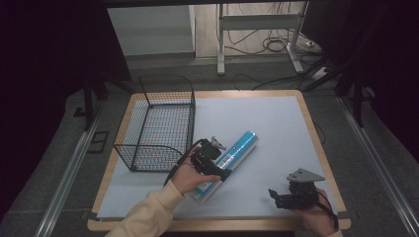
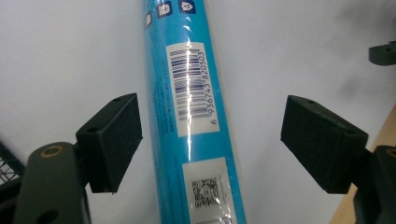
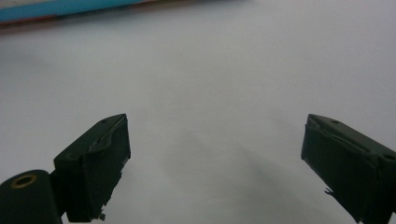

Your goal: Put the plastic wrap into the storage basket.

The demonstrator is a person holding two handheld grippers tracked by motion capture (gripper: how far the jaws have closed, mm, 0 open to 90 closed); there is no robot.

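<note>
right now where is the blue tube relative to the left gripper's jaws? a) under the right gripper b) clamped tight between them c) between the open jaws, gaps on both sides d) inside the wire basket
c: in the left gripper view the blue tube runs between the left gripper's spread jaws, with clear gaps either side.

The wire basket [image 1: 157, 123] stands at the table's [image 1: 309, 118] far left, with the tube [image 1: 231, 155] lying right of it, nearer.

Looks like a lab: tabletop [image 1: 316, 148] boxed in by dark curtains, floor rails [image 1: 69, 168], cables [image 1: 276, 44] at 12 o'clock.
</note>
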